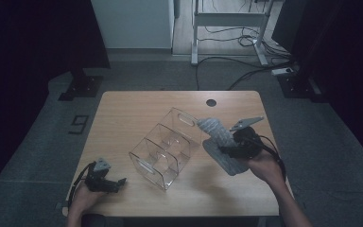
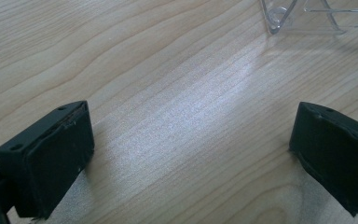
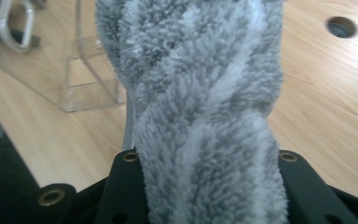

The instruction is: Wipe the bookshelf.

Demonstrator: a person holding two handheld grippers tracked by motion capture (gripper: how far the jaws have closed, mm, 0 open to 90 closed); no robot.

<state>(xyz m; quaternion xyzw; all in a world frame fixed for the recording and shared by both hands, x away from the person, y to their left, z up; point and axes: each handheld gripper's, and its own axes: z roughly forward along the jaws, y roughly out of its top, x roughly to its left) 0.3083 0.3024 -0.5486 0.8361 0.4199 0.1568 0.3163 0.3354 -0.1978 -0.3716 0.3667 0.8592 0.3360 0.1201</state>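
On the pale wooden table we see a clear plastic three-compartment organiser box. Just right of it, our right gripper pinches a fluffy grey striped sock. Left of the box, our left gripper rests wide open, empty.

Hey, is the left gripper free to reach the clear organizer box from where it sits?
Probably yes. The left gripper rests open and empty on the table, with bare wood between it and the clear organizer box.
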